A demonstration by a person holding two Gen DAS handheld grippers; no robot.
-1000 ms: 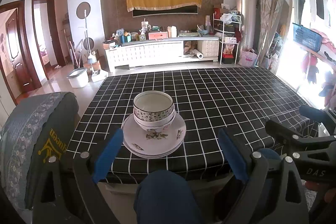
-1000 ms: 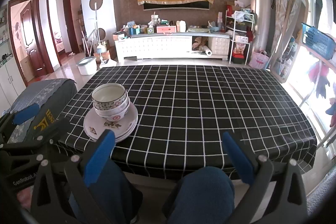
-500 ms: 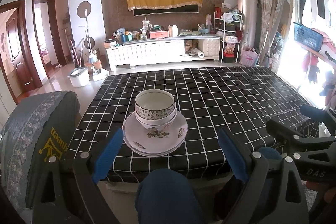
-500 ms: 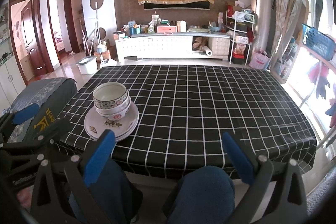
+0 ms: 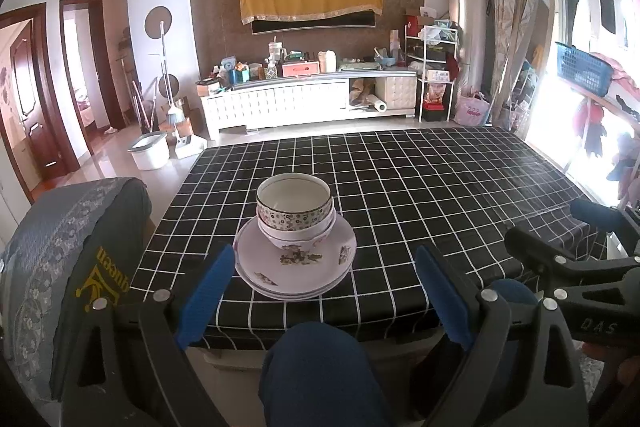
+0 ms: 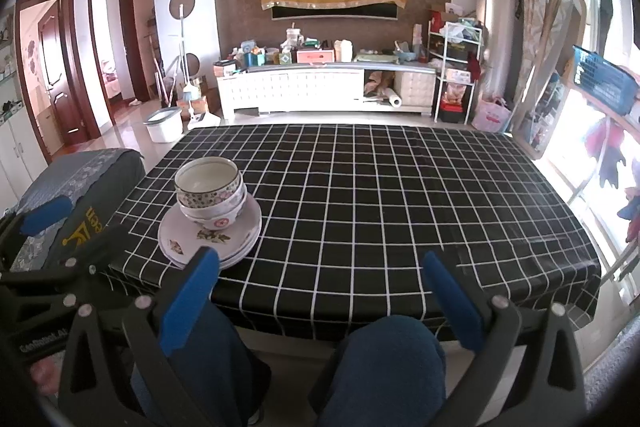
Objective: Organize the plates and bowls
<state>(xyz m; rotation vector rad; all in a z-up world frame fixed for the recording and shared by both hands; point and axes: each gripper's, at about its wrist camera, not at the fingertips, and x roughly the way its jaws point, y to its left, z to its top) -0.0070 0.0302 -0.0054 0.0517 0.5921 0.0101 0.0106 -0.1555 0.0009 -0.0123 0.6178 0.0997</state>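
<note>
Two patterned ceramic bowls (image 5: 295, 213) sit nested on a small stack of white floral plates (image 5: 295, 264), near the front-left edge of the table with the black, white-gridded cloth (image 5: 420, 195). Compared with a second ago, almost nothing differs: the stack keeps its place on the cloth and both grippers hold the same pose short of the table edge. Only a slight drift of the view, no real approach.

Left gripper (image 5: 326, 293): blue-padded jaws spread wide, nothing between them; the stack lies beyond the tips, roughly centred in the gap. Right gripper (image 6: 320, 301): jaws likewise wide apart and empty, aimed at bare cloth, the crockery (image 6: 210, 213) off to its left and untouched.

Person's knees in dark blue trousers (image 6: 384, 367) show below the tool.

Judgement: no change means a pause. Either the dishes are already gathered into one pile and the job is near done, or sorting has not begun; frames do not settle which. Left gripper is better placed for any next contact.
</note>
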